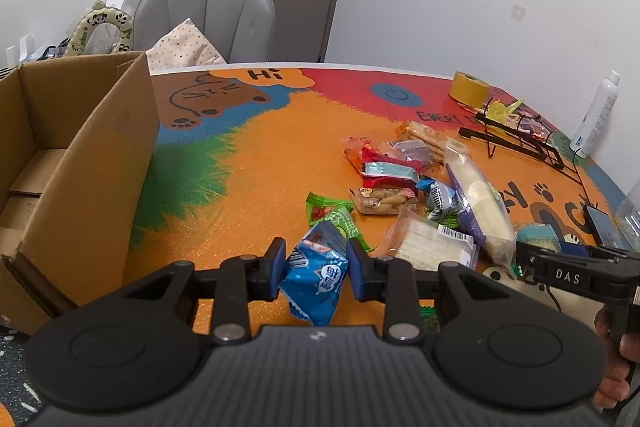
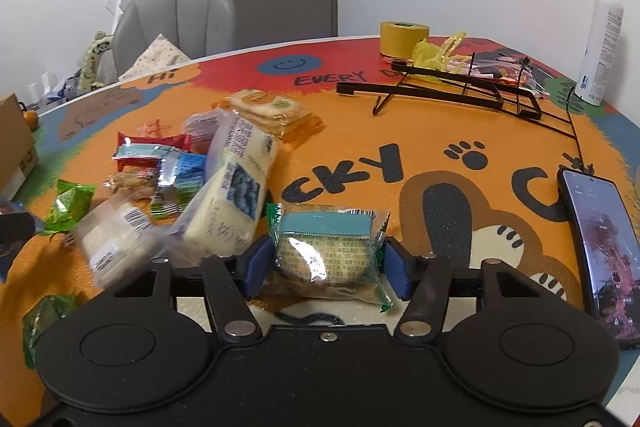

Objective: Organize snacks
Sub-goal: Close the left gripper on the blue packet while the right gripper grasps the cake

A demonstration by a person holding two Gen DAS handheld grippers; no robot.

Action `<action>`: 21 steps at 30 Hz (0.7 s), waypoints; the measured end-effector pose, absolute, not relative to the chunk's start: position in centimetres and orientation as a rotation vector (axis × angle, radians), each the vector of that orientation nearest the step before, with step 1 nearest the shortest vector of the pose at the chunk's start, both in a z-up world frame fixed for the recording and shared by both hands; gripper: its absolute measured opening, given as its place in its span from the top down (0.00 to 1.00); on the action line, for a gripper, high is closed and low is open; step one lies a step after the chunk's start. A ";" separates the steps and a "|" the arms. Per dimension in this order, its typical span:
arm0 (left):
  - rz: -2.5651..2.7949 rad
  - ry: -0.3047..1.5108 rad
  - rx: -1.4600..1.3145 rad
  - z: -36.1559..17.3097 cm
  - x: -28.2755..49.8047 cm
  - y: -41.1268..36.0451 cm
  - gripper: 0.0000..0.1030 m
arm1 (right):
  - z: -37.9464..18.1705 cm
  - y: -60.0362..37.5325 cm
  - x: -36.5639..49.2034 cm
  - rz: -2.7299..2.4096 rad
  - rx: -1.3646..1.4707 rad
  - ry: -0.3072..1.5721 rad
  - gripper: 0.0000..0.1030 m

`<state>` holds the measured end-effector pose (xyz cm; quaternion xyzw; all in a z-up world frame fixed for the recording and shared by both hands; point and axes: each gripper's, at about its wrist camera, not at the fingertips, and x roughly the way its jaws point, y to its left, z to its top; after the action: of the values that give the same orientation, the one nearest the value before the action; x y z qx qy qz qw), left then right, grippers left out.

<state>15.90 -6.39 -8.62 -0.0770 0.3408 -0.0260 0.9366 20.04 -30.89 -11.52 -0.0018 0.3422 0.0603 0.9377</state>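
A brown open cardboard box (image 1: 72, 163) is set at the left edge of the round counter (image 1: 280, 147), and a heap of wrapped snack packets (image 1: 416, 187) is spread to its right. Behind the heap, a yellow roll of tape (image 2: 403, 37) and a black wire stand (image 2: 460, 87) are placed, with a dark smartphone (image 2: 596, 251) laid at the right edge.

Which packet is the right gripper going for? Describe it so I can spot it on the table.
On the colourful table mat, look at the near edge of the snack pile, right of the long white bread packet. Between the right gripper's blue pads lies a clear-wrapped cake packet, the only one with a wide teal band across its top.
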 end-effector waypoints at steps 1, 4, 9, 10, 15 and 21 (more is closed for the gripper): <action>-0.054 0.693 -0.157 -8.5 15.8 -6.4 0.69 | -11.5 -30.8 19.9 0.123 -0.006 0.696 0.47; -0.055 0.684 -0.157 -8.3 15.5 -6.3 0.69 | -11.1 -30.9 19.6 0.124 -0.001 0.686 0.49; -0.062 0.667 -0.162 -7.8 14.9 -6.0 0.70 | -10.3 -31.3 19.1 0.122 0.027 0.661 0.49; -0.063 0.662 -0.164 -7.7 14.8 -5.9 0.69 | -10.2 -31.3 19.0 0.122 0.032 0.658 0.49; -0.065 0.637 -0.173 -7.0 14.1 -5.1 0.69 | -9.1 -31.3 18.4 0.115 0.058 0.633 0.49; -0.074 0.597 -0.178 -5.8 13.3 -4.2 0.70 | -7.7 -30.5 17.8 0.130 0.070 0.602 0.49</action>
<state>13.26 -4.22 -5.84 -0.0877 0.2935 -0.0363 0.9512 17.78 -30.47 -7.75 0.0345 0.2960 0.0642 0.9524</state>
